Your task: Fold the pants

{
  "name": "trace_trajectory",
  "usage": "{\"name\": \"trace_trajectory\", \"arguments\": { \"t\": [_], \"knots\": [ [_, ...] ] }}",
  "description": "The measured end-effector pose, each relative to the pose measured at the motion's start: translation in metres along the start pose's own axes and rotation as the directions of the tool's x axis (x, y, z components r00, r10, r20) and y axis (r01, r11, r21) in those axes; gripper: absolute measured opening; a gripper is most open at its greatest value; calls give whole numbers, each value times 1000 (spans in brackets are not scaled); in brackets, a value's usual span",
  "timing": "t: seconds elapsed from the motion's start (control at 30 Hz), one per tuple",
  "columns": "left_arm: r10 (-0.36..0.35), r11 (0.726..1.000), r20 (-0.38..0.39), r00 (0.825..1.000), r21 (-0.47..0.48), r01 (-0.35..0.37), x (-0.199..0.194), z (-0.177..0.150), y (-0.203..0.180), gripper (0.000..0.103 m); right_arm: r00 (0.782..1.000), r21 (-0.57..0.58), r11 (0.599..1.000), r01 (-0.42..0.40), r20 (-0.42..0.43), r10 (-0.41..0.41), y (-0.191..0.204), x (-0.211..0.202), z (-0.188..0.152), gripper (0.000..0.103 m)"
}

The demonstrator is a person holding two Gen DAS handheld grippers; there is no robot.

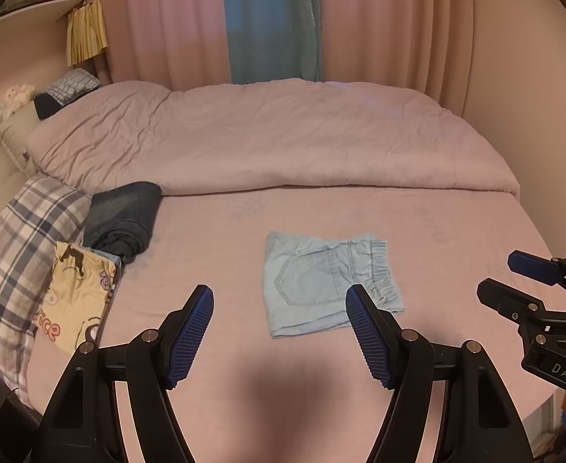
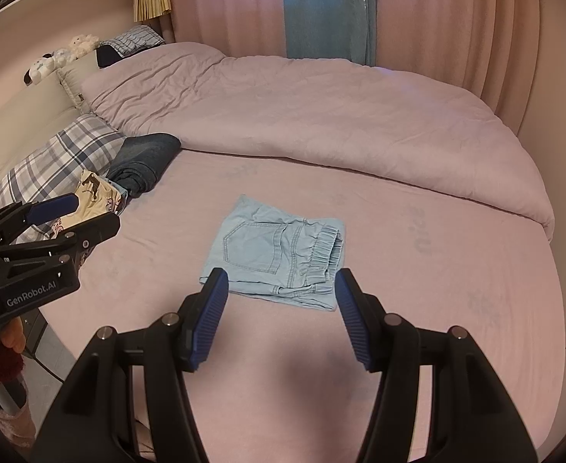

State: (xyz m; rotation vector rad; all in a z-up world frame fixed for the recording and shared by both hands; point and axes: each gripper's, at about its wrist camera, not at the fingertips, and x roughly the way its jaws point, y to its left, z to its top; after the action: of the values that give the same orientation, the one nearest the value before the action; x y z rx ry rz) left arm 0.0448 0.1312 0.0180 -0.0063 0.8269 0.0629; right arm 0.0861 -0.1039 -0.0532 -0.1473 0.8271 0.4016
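Left wrist view: pink-sheeted bed [image 1: 321,366], folded light-blue pants [image 1: 321,281] at centre, rumpled duvet [image 1: 283,135] behind, pink curtains [image 1: 391,19]. Left gripper [image 1: 279,310], right gripper [image 2: 281,291] spread, empty, short of pants.

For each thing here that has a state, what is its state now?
Light blue denim pants: folded into a small rectangle, flat on the bed.
Dark denim garment: folded, beside the plaid pillow.
Pink duvet: folded back.
Left gripper: jaws open, empty.
Right gripper: jaws open, empty.
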Motion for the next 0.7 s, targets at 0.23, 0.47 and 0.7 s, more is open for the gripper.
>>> {"name": "trace_trajectory", "arguments": {
  "t": [0.23,0.47,0.7],
  "knots": [
    [0,1000,-7,1000,-1,0,0,0,-2,71,1000,2,1000,-5,-1,5,0,0,1,57],
    [-1,1000,-11,1000,6,1,1,0,-2,71,1000,5,1000,-9,-3,9,-1,0,1,57],
    [-6,1000,-14,1000,12,6,2,0,-2,71,1000,6,1000,-9,-2,9,-1,1,1,57]
  ]
}}
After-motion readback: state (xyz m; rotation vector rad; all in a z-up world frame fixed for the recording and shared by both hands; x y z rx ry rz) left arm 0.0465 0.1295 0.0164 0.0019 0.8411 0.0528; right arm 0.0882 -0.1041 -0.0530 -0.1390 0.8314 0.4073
